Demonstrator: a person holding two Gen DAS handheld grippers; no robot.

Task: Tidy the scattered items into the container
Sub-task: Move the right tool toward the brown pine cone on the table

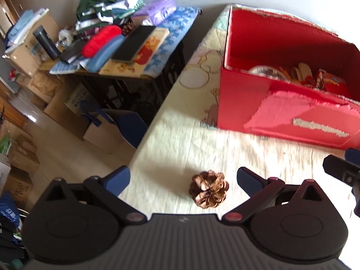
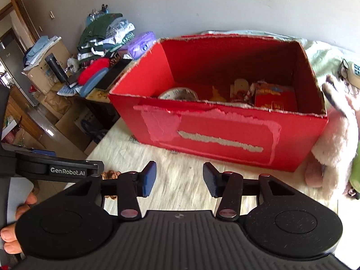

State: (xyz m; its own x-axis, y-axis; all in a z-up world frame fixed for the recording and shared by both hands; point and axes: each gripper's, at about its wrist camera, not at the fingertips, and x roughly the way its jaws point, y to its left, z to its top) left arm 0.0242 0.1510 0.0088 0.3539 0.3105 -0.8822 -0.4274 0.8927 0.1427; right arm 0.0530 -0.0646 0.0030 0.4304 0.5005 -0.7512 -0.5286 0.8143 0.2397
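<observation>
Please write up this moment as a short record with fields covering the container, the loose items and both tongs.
container: red cardboard box, open top, on the cloth-covered surface, already holding several small items
loose item 1: pine cone, on the cloth in front of the box
loose item 2: white plush toy, against the box's right end
left tongs: open wide, the pine cone between the fingers, no contact visible
right tongs: open, nothing between them, facing the box front

— Any writing you can read?
— Only "GenRobot.AI", white letters on the black left gripper (image 2: 67,171), near left. The print on the red box (image 2: 225,135) is illegible.
</observation>
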